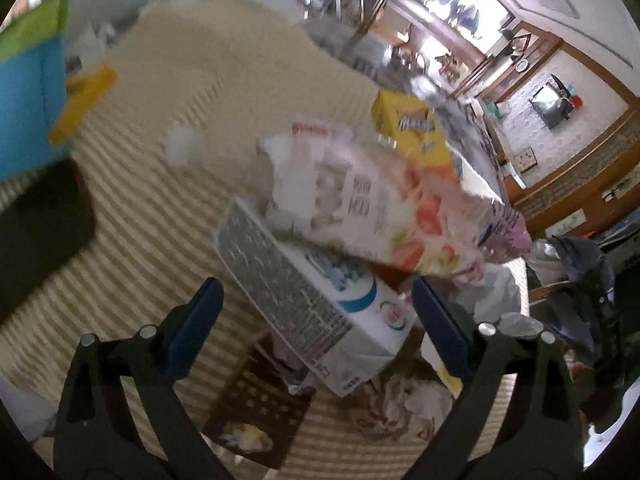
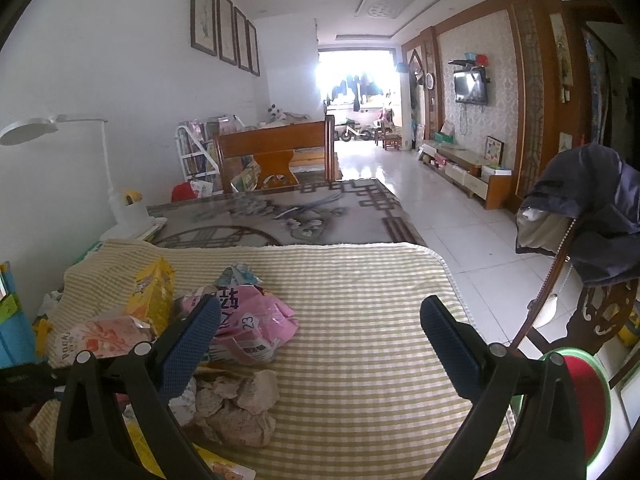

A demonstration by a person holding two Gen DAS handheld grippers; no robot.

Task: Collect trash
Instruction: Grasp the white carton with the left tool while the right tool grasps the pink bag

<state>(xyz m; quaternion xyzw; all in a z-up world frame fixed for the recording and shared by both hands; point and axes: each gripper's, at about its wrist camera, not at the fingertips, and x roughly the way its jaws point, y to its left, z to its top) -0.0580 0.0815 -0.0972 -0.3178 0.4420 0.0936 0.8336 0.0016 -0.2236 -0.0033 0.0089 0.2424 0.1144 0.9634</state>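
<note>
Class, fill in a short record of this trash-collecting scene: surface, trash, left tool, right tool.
surface: striped cloth
trash: pink bag, yellow box, crumpled paper, white carton
left tool: left hand-held gripper open, the white carton between its fingers, not pressed
right tool: right hand-held gripper open, empty

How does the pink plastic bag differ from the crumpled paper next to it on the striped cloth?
The pink plastic bag is glossy, bright pink and printed with characters; the crumpled paper is dull, pale and shows no print. The bag lies farther from the camera, the paper nearer, beside the right gripper's left finger. Both are crumpled and rest on the striped cloth.
</note>
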